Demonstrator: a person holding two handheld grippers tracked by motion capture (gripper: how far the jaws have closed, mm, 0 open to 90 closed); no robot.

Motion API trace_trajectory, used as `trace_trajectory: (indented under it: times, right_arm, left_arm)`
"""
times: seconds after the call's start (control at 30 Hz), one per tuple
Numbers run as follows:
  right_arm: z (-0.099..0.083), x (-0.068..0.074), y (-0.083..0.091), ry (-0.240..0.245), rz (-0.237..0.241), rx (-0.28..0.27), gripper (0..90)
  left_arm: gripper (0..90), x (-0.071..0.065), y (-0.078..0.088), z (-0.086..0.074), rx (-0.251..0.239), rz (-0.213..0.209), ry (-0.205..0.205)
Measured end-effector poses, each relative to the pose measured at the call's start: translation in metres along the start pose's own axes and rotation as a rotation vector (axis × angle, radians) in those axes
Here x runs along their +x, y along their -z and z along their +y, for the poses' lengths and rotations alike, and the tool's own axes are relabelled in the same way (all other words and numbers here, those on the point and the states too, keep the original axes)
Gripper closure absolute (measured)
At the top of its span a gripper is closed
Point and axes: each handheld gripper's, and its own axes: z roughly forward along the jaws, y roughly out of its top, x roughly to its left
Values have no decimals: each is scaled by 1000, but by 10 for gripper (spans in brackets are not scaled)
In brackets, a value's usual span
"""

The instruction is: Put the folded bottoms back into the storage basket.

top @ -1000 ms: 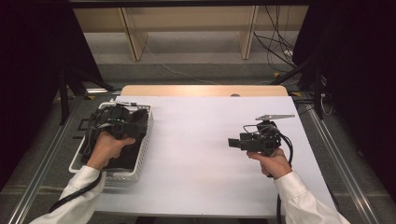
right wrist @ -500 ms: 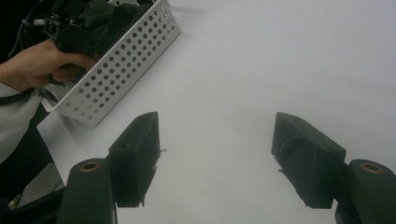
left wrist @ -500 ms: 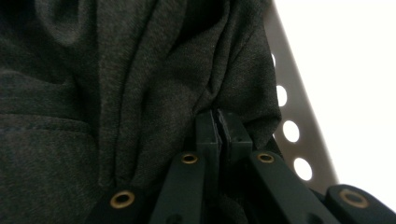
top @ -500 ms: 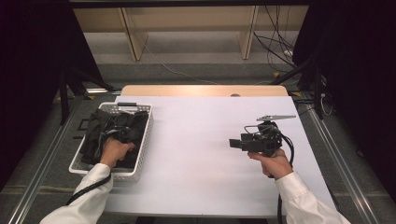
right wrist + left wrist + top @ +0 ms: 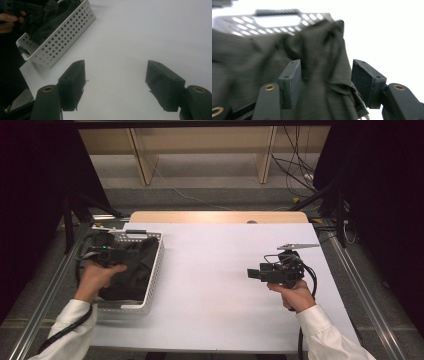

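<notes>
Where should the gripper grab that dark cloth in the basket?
Probably the raised fold of the cloth hanging over the basket rim. It stands proud, so the left gripper, jaws just opened astride it, could close there, coming from above.

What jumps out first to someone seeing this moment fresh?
The dark cloth heaped in the white basket at the table's left edge, with the left tool over it; its jaws have just been opening, cloth between them but not pinched. The right tool hangs open above the bare white table.
</notes>
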Motion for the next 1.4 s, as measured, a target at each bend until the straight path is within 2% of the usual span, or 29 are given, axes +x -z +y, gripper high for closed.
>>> trace_trajectory:
  times: [0.13,0.23,0.3,0.33,0.4,0.47,0.63,0.7,0.8,0.9,0.97,1.03,1.07,1.13,1.17,1.23,1.3,1.4]
  right_arm:
    - [-1,-1,2,-3,-1,1,332]
    - [-2,-3,2,-5,-3,-1,332]
    - [-2,-3,3,-8,-3,0,332]
    - [-2,-3,3,-5,-2,1,332]
    - [-3,-3,3,-7,-1,1,332]
    - [-4,-4,3,-8,-2,3,332]
    - [-4,-4,3,-5,-4,5,333]
    - [-5,-3,4,-3,-3,5,332]
    - [-5,-4,4,-5,-4,5,333]
    - [-5,-5,6,-6,-4,2,332]
    - [-5,-6,7,-11,-5,-2,332]
    - [-6,-7,9,-10,-8,-9,331]
    - [-6,-7,10,-11,-9,-14,330]
    - [-6,-8,12,-17,-13,-25,325]
    - [-6,-8,13,-20,-13,-28,325]
    - [-7,-9,14,-18,-13,-34,320]
    - [-7,-9,15,-19,-13,-37,318]
    - [-8,-9,16,-15,-13,-41,315]
  left_arm:
    - [450,30,8,4,-13,77,57]
    - [488,51,-1,1,20,124,95]
    - [569,63,-10,-5,45,151,127]
    - [638,67,-15,-8,55,145,149]
    - [756,69,-23,-13,70,152,154]
    - [790,68,-30,-14,80,162,156]
    - [832,63,-60,-19,123,197,146]
    - [839,61,-67,-19,128,213,144]
    - [841,63,-71,-18,139,209,157]
    - [792,63,-65,-15,141,193,157]
    - [706,64,-57,-14,125,154,179]
    - [586,64,-49,-12,116,127,180]
    - [529,63,-46,-11,116,126,177]
    - [438,56,-40,-8,111,188,136]
    - [401,52,-37,-7,110,202,118]
    - [357,45,-31,-6,105,195,109]
    - [298,39,-26,-4,82,199,125]
    - [254,29,-21,-5,56,175,133]
